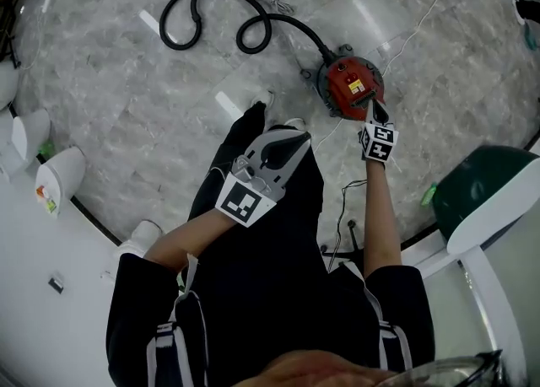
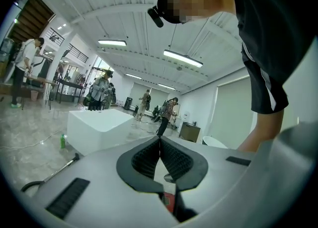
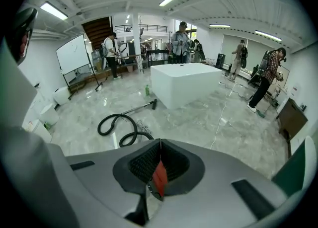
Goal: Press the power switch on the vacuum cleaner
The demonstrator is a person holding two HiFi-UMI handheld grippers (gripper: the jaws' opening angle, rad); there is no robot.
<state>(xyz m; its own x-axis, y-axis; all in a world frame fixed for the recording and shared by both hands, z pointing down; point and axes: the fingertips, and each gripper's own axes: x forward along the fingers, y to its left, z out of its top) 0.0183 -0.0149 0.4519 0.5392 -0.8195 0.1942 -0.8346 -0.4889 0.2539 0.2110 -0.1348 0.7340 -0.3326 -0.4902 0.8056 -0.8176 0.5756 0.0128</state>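
Note:
The red vacuum cleaner (image 1: 348, 84) sits on the marble floor, and its black hose (image 1: 221, 16) curls away to the upper left. My right gripper (image 1: 375, 110) is shut, its tips down on the near right side of the vacuum's red top. In the right gripper view the jaws of the right gripper (image 3: 160, 143) meet, and red vacuum cleaner (image 3: 159, 180) shows just under them. My left gripper (image 1: 285, 142) hangs over the person's black trousers, clear of the vacuum. The left gripper (image 2: 159, 139) is shut on nothing and points up at the room.
A green and white seat (image 1: 483, 193) stands at the right. White containers (image 1: 57, 177) line the left edge. A white cord (image 1: 415, 24) and a black cord (image 1: 341, 211) trail on the floor. A white block (image 3: 185, 84) and several people stand farther off.

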